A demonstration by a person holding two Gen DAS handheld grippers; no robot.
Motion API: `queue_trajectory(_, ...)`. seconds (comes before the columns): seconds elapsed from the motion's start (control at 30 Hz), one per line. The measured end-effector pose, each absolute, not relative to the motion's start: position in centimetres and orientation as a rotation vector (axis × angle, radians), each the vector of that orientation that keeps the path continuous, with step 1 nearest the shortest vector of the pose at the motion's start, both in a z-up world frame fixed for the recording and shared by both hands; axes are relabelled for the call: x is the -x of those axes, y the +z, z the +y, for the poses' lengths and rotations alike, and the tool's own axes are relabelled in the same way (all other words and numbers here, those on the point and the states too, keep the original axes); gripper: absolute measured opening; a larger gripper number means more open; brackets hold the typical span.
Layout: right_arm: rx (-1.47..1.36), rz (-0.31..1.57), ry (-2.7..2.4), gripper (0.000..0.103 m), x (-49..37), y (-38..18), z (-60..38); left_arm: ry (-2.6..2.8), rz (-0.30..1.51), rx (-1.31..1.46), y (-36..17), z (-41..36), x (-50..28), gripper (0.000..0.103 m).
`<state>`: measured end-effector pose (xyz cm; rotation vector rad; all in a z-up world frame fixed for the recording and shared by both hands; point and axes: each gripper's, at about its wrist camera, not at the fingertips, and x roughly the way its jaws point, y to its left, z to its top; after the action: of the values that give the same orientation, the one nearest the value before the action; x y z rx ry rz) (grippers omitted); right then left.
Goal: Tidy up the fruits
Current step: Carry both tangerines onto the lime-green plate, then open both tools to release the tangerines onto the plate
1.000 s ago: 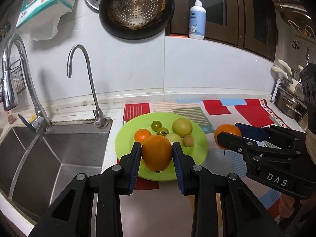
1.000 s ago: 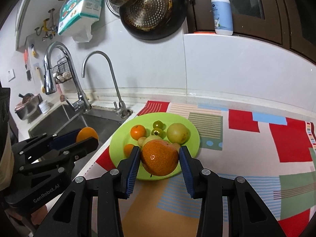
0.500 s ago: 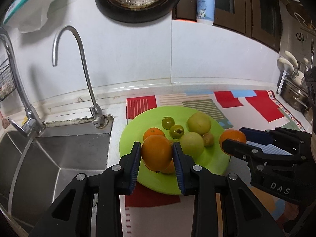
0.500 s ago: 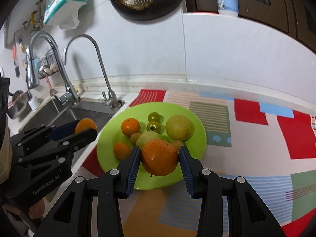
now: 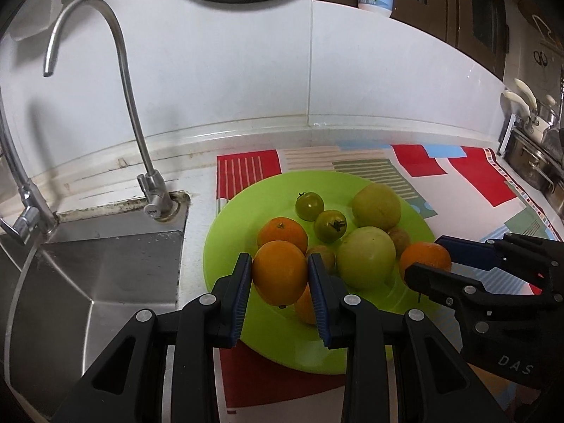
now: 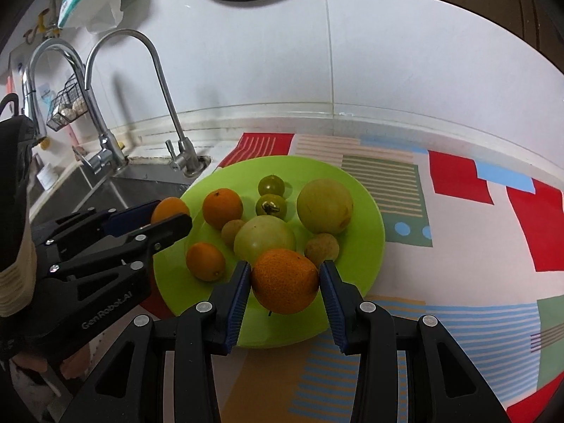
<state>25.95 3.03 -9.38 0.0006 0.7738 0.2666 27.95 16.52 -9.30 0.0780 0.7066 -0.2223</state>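
With both grippers angled down over the plate (image 5: 225,246), I've got an orange in each. L gripper (image 5: 280,275): fingers clamped on a smooth orange (image 5: 280,273), pads pressing both sides, fruit held above the plate's near-left part, close over another orange (image 5: 305,305) lying under it. R gripper (image 6: 284,280): fingers clamped on a rough orange (image 6: 284,280), held over the plate's near edge, just in front of the pale green fruit (image 6: 264,238).

On the plate, per R cam: one orange (image 6: 222,208) at left-rear, two small green tomatoes (image 6: 270,185) toward the back, a big yellow-green fruit (image 6: 324,206) at right-rear, the pale green one mid-plate, small brown fruits (image 6: 321,248) beside it on either side, and the low orange near the front-left.

The plate sits on a patterned mat (image 6: 458,232) on the counter, its left rim close to the sink (image 5: 105,268) edge. Thin faucet (image 5: 141,141) stands at the sink's back-right corner, a bigger one further left. From L cam the R gripper shows at right with its orange just over the plate's right rim; from R cam the L gripper shows at left, a sleeve (image 6: 16,211) behind it.
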Motion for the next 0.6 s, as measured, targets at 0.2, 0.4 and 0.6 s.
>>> queue_trajectory(0.2,0.007,0.753,0.25,0.054,-25.6,-8.7,2.8,-0.185,0.672,-0.094,-8.3,16.6,-26.9,0.057)
queue_trajectory(0.4,0.002,0.717,0.217,0.062,-24.0,-7.4,1.6,-0.154,0.651,-0.088,-6.8,16.1,-24.4,0.069)
queue_trajectory(0.6,-0.017,0.662,0.16,0.074,-21.2,-5.8,-0.2,-0.1,0.624,-0.071,-5.1,15.5,-21.4,0.083)
